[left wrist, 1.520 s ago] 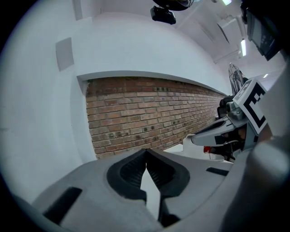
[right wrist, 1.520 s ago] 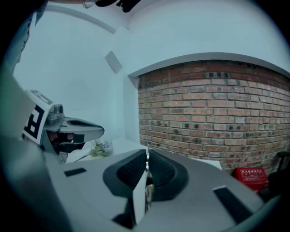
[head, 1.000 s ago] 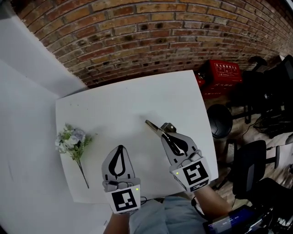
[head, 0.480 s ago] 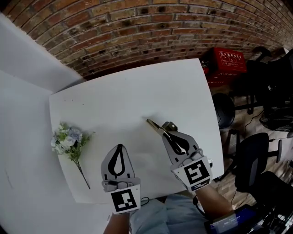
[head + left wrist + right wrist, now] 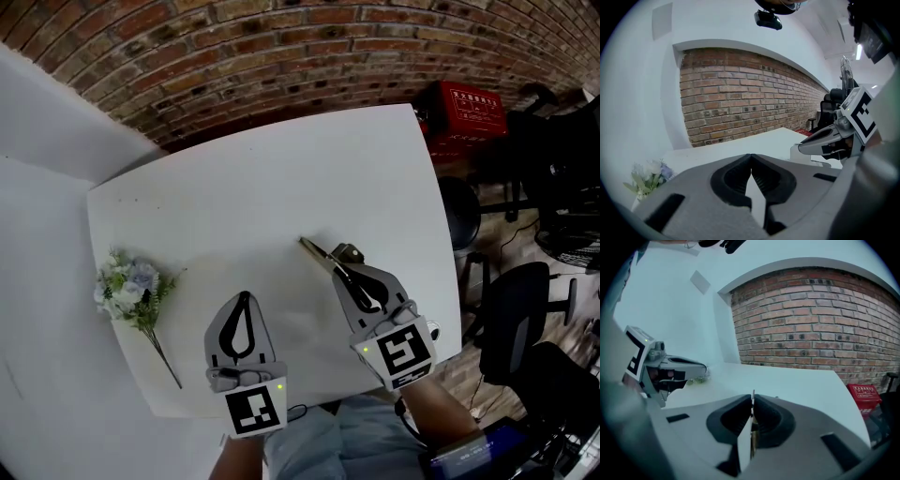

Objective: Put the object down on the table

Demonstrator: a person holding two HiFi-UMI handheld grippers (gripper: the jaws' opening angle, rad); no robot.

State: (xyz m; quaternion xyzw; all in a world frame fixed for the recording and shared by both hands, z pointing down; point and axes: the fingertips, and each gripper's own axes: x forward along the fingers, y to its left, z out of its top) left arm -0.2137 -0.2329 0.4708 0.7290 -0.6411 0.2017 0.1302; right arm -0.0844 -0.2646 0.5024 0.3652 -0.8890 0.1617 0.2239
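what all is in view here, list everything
table: one, white, centre
flowers: one bunch, pale blooms with green stems, lying on the table's left edge
scissors: one pair by the look of it, brassy blade, in the right gripper, above the table's middle
crate: one, red, on the floor beyond the table's far right corner
chairs: at least two, black, on the floor to the right
brick wall: one, red-brown, behind the table
white wall: one, white, left side
left gripper: one, grey and black, near table edge, shut and empty
right gripper: one, grey and black, right of the left one, shut on the scissors
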